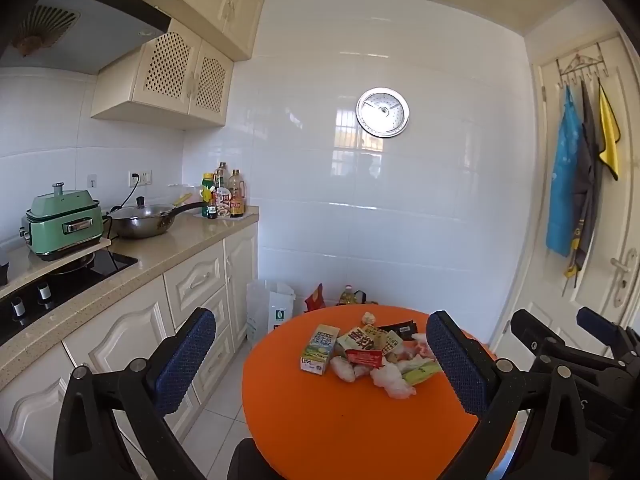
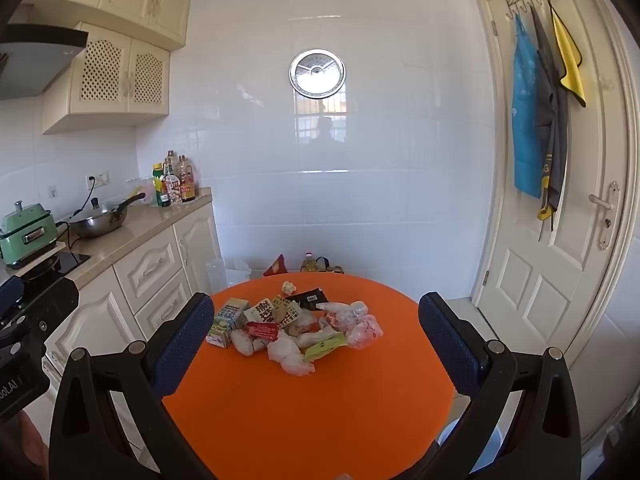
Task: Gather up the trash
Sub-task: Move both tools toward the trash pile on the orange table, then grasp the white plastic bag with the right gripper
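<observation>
- The left gripper gapes wide, holding nothing.
- The right gripper likewise — empty.
- The trash pile sits on the orange table, at twelve o'clock of both.

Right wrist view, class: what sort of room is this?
A home kitchen, most likely: a stone counter with a wok and sauce bottles under wall cupboards, plus a round orange table.

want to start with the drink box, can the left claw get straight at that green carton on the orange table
Probably yes. The left claw is open and empty, and the green carton stands at the pile's left edge on the orange table, with bare tabletop in front of it.
</observation>
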The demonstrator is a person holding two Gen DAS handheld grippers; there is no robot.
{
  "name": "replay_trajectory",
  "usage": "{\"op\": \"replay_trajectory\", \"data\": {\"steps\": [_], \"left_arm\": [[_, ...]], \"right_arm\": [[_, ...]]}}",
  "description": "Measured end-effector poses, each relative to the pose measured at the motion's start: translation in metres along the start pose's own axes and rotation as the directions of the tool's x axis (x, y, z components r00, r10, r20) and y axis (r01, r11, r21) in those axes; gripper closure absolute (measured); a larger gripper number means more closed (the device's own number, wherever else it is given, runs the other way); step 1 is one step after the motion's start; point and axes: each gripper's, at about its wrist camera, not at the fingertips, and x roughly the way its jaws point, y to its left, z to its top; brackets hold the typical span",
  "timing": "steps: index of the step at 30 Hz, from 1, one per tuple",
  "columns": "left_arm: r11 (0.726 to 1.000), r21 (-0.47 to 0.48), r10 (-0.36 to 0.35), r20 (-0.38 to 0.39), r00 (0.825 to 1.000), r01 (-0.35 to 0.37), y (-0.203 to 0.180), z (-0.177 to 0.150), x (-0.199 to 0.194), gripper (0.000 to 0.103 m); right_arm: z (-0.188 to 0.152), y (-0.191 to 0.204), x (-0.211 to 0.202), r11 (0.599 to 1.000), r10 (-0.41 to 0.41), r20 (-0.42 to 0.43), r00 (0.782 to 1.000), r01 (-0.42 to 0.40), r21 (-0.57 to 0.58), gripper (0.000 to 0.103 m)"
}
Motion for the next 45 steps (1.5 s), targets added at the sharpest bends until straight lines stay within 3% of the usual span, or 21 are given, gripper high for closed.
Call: {"op": "replay_trajectory", "data": {"steps": [17,21,26,28,32,33,34,35,40,41,45], "left_arm": [[1.0,0.017,-0.009,0.015,1.0,0.009,-0.004,-0.001,0.005,0.001],[1.0,0.028,-0.002,-0.002,1.0,0.002,-0.007,0.001,0.023,0.001],[0.996,0.078,0.038,-0.089,0.995,-0.031,-0.01,-0.004,0.079,0.001],[0.994,0.099,0.058,-0.149,0.987,-0.044,-0.01,-0.008,0.104,0.001],[0.984,0.168,0.118,-0.313,0.942,-0.067,-0.008,-0.017,0.155,0.001],[0.988,0.141,0.102,-0.276,0.956,-0.065,-0.007,-0.013,0.169,0.001],[0.988,0.137,0.103,-0.283,0.954,-0.066,-0.006,-0.013,0.183,0.001],[0.991,0.121,0.091,-0.251,0.964,-0.062,-0.005,-0.011,0.196,0.001],[0.992,0.113,0.099,-0.359,0.928,-0.062,-0.011,-0.022,0.26,0.001],[0.993,0.098,0.09,-0.347,0.934,-0.059,-0.011,-0.025,0.273,0.001],[0.99,0.122,0.11,-0.378,0.919,-0.068,-0.005,-0.037,0.316,0.001]], "right_arm": [[0.004,-0.005,0.003,1.0,0.004,0.0,1.0,-0.004,-0.001,0.0],[0.002,-0.005,0.019,1.0,0.006,-0.031,1.0,-0.006,-0.011,0.0],[-0.011,-0.009,0.061,1.0,0.01,-0.12,0.993,-0.012,-0.02,0.0],[-0.021,-0.012,0.081,1.0,0.011,-0.17,0.985,-0.014,-0.02,0.0],[-0.044,-0.016,0.122,1.0,0.02,-0.271,0.962,-0.024,-0.012,0.0],[-0.05,-0.016,0.131,0.999,0.025,-0.292,0.956,-0.029,-0.012,0.0],[-0.055,-0.015,0.139,0.999,0.029,-0.311,0.95,-0.035,-0.013,0.0],[-0.061,-0.014,0.149,0.999,0.034,-0.334,0.942,-0.041,-0.014,0.0],[-0.086,-0.003,0.191,0.997,0.064,-0.431,0.9,-0.075,-0.009,0.002],[-0.09,-0.001,0.199,0.997,0.071,-0.446,0.892,-0.083,-0.007,0.003],[-0.106,0.007,0.23,0.994,0.089,-0.51,0.855,-0.106,-0.003,0.009]]}}
